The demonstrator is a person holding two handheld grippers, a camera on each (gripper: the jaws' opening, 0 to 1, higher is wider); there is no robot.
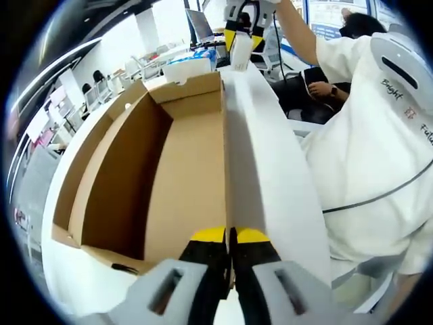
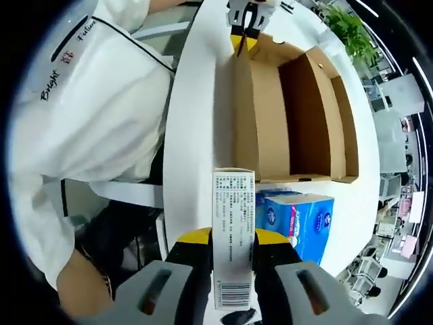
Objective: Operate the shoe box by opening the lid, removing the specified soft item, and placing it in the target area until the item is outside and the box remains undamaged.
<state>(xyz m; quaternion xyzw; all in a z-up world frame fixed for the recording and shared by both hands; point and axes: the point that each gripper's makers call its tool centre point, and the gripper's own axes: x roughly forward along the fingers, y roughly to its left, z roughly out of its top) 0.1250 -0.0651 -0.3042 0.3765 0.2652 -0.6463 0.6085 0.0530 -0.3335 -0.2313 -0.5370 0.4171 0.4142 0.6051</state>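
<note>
The shoe box [image 1: 135, 156] lies open, brown card inside and white outside, with nothing visible in it. My left gripper [image 1: 230, 238] is shut on the box's near edge, where the brown card meets the white panel [image 1: 264, 156]. At the box's far end my right gripper [image 1: 239, 30] holds a white packet [image 1: 240, 51]. In the right gripper view, the right gripper [image 2: 233, 237] is shut on that flat white packet [image 2: 233, 223] with small print and a barcode. The open box [image 2: 304, 115] lies beyond it, and the left gripper [image 2: 243, 34] pinches its far edge.
A blue tissue pack [image 2: 298, 220] lies on the white table [image 2: 352, 217] just outside the box's near end. A person in a white shirt [image 2: 88, 101] stands close along the table's side. Office desks and chairs [image 1: 115, 78] fill the background.
</note>
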